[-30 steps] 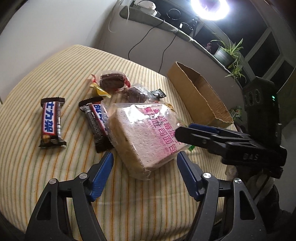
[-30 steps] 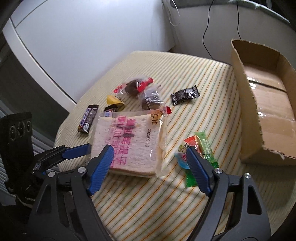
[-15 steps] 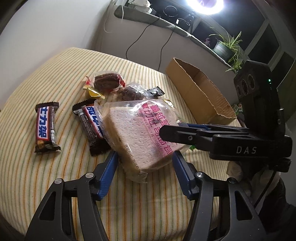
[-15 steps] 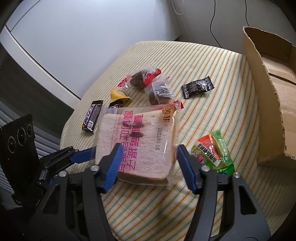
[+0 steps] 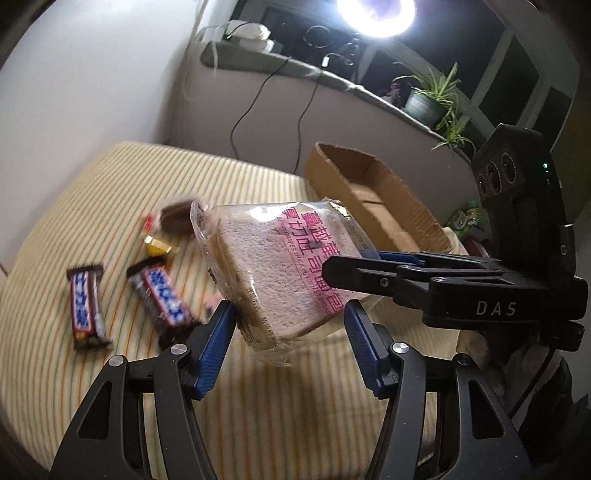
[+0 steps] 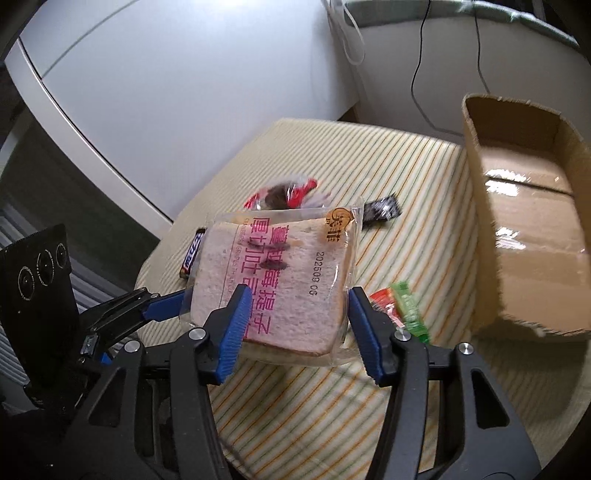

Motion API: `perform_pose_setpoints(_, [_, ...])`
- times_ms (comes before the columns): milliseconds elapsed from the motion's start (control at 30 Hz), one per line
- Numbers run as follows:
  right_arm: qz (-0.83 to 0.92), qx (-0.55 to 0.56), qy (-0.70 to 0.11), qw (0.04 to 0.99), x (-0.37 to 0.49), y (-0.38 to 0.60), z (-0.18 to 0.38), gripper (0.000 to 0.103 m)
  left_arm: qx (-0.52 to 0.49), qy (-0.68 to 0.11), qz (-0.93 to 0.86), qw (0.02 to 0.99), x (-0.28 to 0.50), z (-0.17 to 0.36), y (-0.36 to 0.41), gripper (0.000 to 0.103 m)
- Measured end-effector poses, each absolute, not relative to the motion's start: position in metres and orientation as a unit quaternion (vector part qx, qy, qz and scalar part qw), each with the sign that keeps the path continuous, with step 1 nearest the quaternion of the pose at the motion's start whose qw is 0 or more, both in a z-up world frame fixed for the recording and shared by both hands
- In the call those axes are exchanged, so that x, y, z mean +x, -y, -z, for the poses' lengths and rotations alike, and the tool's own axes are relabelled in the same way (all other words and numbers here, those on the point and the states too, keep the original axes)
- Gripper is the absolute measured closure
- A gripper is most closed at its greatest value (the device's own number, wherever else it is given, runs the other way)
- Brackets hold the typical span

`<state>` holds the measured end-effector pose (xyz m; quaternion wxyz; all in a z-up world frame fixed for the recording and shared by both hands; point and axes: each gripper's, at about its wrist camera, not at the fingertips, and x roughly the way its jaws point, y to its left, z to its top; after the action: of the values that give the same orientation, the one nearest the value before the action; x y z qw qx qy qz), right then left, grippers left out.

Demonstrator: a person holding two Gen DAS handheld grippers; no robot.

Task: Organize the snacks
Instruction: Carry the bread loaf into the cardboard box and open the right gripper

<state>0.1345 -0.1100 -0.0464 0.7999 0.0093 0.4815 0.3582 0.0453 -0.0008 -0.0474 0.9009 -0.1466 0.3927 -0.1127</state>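
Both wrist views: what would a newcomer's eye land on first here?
First, the bagged bread slice with pink lettering, tilted up off the striped tablecloth at the centre, between the blue fingers of the left hand-held gripper and the right hand-held gripper. Next, the open cardboard box at the table's far side. Then the bright ring light above the windowsill in the left wrist view.
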Motion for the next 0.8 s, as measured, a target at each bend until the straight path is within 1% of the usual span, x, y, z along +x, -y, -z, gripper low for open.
perform_pose_setpoints(367, [-0.325, 0.027, -0.441, 0.836, 0.149, 0.161, 0.008, 0.046, -0.123, -0.365, 0.151, 0.910, 0.090, 0.021, 0.044, 0.044])
perform_pose_setpoints(633, [-0.289, 0.038, -0.429, 0.855, 0.176, 0.213, -0.002, 0.046, -0.111, -0.361, 0.185, 0.907, 0.132, 0.013, 0.089, 0.044])
perform_pose_setpoints(800, [-0.265, 0.045, -0.434, 0.860, 0.195, 0.242, 0.002, 0.046, -0.094, -0.372, 0.205, 0.900, 0.156, 0.017, 0.122, 0.044])
